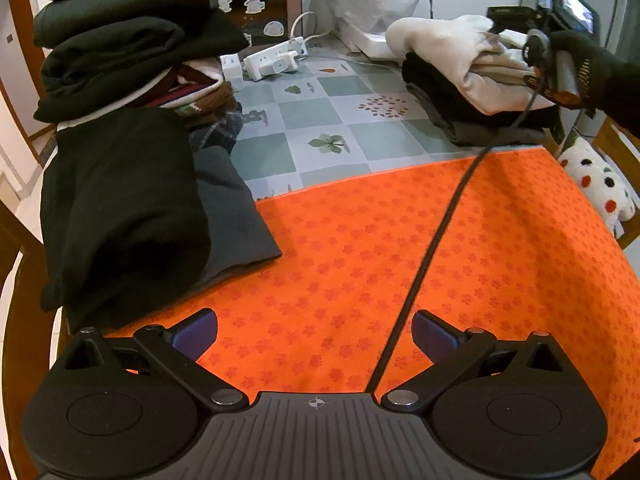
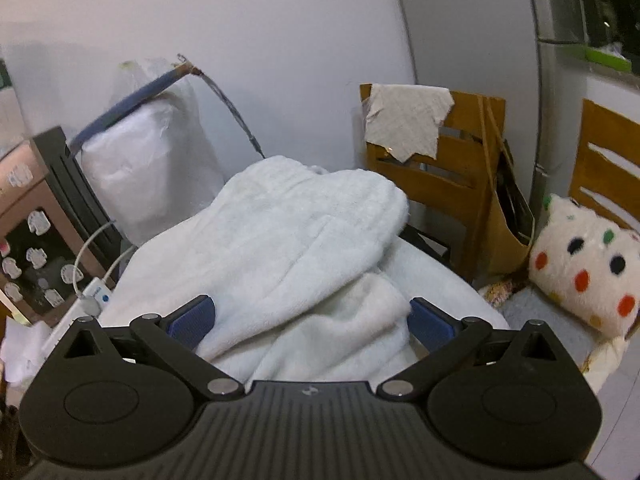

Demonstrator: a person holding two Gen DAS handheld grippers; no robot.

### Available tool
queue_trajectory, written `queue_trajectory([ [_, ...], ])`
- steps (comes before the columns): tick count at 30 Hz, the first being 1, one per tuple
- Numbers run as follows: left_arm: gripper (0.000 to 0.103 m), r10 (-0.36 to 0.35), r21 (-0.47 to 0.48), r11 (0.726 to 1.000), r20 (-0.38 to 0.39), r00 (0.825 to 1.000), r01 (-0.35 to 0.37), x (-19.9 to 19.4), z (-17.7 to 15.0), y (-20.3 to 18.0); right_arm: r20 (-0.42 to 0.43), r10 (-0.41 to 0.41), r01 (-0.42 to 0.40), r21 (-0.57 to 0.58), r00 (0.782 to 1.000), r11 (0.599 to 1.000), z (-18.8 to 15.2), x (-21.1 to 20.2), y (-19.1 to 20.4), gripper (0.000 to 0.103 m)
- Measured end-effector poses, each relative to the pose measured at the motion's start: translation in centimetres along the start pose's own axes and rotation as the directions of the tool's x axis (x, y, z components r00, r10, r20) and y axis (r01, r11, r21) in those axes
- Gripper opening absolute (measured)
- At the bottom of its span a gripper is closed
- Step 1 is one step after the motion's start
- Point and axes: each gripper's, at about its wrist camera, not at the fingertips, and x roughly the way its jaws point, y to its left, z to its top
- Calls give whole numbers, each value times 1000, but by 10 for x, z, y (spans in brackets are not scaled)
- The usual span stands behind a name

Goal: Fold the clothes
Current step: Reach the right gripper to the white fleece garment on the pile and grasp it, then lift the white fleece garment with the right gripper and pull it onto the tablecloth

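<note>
White power strip (image 1: 272,62) at eleven o'clock on the checked tablecloth (image 1: 320,120), orange mat (image 1: 400,240) nearer. Spotted plush toy (image 2: 584,268) at three o'clock on a wooden chair (image 2: 608,152). Second chair (image 2: 448,172) at one o'clock, draped with a rag (image 2: 404,120). White bag (image 2: 148,168) at ten o'clock.

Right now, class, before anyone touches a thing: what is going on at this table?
A person is folding clothes with a hand-held gripper in each hand. The right hand-held gripper is open over a white fleecy garment that lies on a dark pile at the far right of the table, not yet clamped on it. The left hand-held gripper is open and empty above the orange mat. Folded dark clothes are stacked at the left.
</note>
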Motion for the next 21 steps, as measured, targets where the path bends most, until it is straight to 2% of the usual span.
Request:
queue_trajectory([
  [3,103,-16,-8,1000,-2,1000,16,-2,-1,1,-5,-8,8,-40,1000,999,1,6,6,101],
  [4,103,-22,-12,1000,-2,1000,22,-2,-2,2,4,-10,10,-53,1000,999,0,5,8,89],
  [5,103,-30,-20,999,-4,1000,30,-3,-3,3,21,-4,6,-80,1000,997,-3,2,11,81],
  [7,103,-46,-35,998,-5,999,46,-6,-4,5,30,40,-37,-88,999,995,-3,-6,11,40],
  [9,102,-67,-50,997,1,998,67,-9,-6,7,36,83,-79,-93,996,993,-2,-15,9,33],
  [15,99,-90,-107,990,36,995,94,-23,-11,18,55,196,-186,-150,979,971,-5,-68,10,27],
  [21,98,-81,-156,983,78,994,93,-39,-17,30,106,286,-245,-292,952,925,-26,-154,31,26],
])
